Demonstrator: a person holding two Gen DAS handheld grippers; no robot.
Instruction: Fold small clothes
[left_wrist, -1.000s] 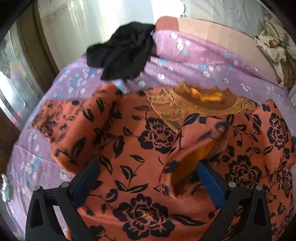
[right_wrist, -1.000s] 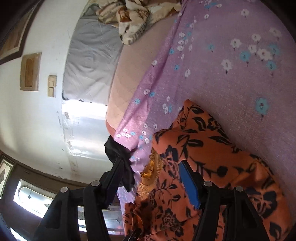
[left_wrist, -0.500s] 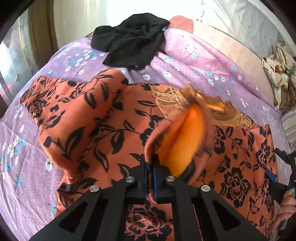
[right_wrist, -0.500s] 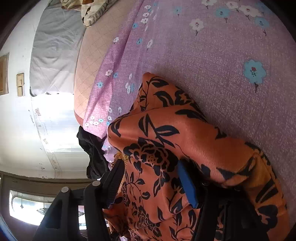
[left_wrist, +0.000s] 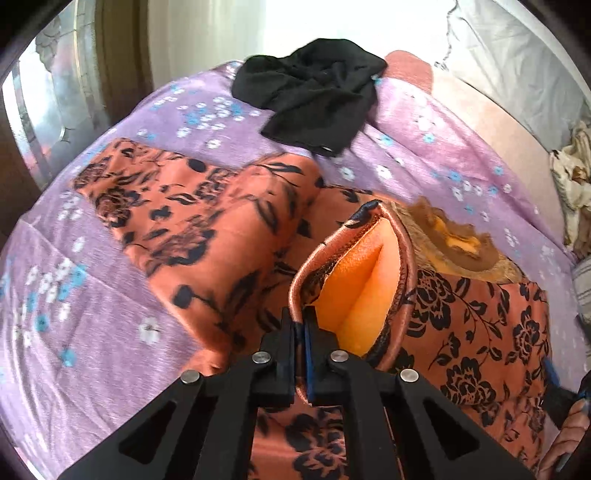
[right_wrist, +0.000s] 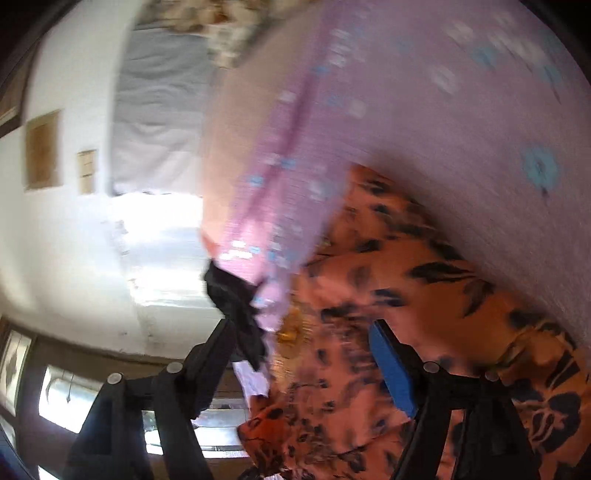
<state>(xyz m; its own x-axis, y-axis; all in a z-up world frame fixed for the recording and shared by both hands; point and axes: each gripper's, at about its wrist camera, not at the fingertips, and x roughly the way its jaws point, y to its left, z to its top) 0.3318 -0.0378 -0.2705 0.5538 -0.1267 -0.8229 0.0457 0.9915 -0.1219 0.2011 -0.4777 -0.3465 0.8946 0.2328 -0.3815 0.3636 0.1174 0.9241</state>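
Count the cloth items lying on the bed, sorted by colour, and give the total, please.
Orange garment with black flower print, its edge pinched in the left gripper: 1
Black crumpled garment: 1
Beige patterned crumpled cloth at the far end: 1
Purple bedsheet with small flowers: 1
Total: 4

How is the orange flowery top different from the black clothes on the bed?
The orange floral top is spread out, orange with black flowers; the black garment is plain black and crumpled in a heap. The left gripper pinches the top's edge, lifting it; nothing touches the black garment. The top lies nearer, the black garment farther back. Both rest on the purple bedsheet.
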